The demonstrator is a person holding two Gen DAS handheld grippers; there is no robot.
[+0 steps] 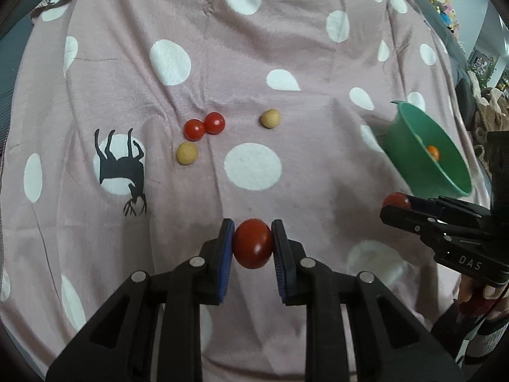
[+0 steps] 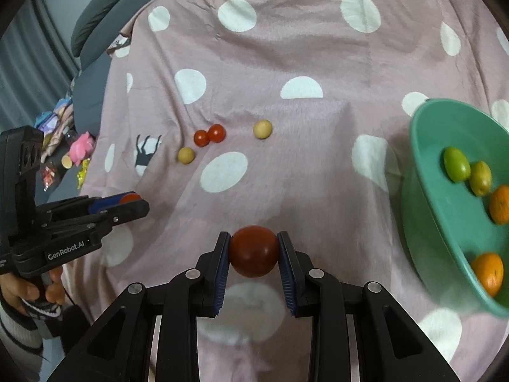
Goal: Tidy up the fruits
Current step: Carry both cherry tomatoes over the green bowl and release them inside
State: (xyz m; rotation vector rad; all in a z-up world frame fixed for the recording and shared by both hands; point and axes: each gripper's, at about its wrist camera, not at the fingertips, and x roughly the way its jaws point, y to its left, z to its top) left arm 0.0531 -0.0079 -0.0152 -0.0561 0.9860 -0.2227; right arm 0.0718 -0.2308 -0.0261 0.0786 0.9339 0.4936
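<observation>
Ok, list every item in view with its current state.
Left hand-held gripper: shut on a red tomato.
Right hand-held gripper: shut on another red tomato.
Green bowl: tilted, holding fruit.
Two small tomatoes: touching, on the cloth.
Two tan balls: apart.

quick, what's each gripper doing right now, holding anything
Left gripper: shut on a red tomato.
Right gripper: shut on another red tomato.

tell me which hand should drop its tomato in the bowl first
Right, probably. The right gripper holds its tomato beside the green bowl; the left gripper sits farther away.
</observation>
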